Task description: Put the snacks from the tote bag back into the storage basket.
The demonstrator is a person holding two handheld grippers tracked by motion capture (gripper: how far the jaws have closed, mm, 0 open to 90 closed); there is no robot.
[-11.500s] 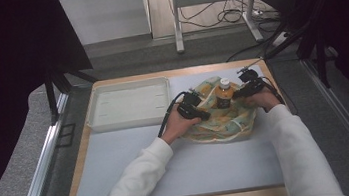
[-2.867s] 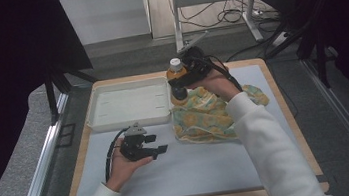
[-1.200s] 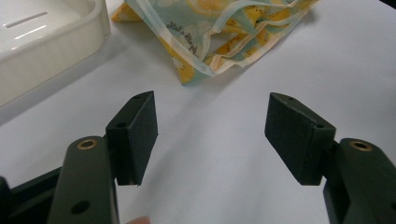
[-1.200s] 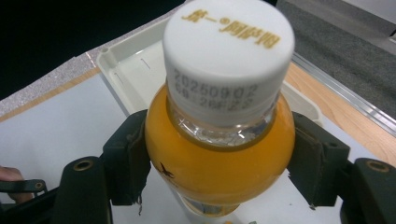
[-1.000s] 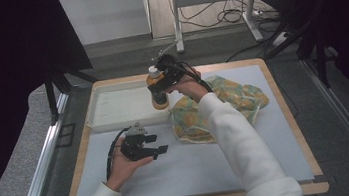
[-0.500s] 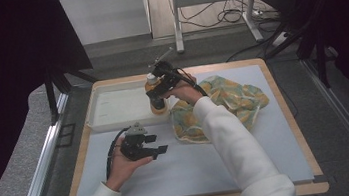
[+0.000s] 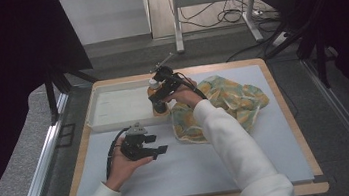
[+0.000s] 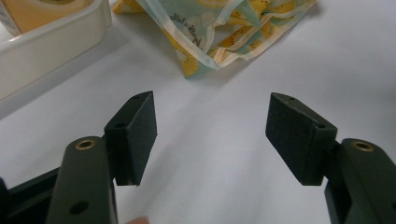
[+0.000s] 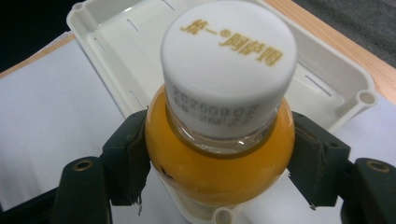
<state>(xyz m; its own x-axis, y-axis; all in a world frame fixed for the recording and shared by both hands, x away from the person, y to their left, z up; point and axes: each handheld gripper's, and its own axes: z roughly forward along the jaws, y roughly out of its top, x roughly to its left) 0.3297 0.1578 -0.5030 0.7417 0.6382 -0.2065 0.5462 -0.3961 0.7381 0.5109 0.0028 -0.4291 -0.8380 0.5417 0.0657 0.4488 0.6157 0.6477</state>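
My right gripper (image 7: 158,94) (image 9: 219,161) is shut on an orange drink bottle (image 7: 155,98) (image 9: 219,163) with a white cap (image 9: 229,60). It holds the bottle upright over the right end of the white tray (image 7: 113,105) (image 9: 327,79). My left gripper (image 7: 154,146) (image 8: 212,137) rests low over the white mat (image 7: 181,167), open, with nothing between its jaws. A yellow-and-green patterned cloth (image 7: 223,103) (image 8: 224,32) lies crumpled to the right of the tray.
The wooden board edge (image 7: 285,114) frames the mat. The tray wall (image 8: 46,42) lies just ahead and to the left of my left gripper. Metal rails (image 7: 39,165) run along the table's sides. Bare mat lies in front of the cloth.
My right gripper has carried the bottle leftward off the cloth and lowered it at the tray's right end. The left gripper has stayed still on the mat.
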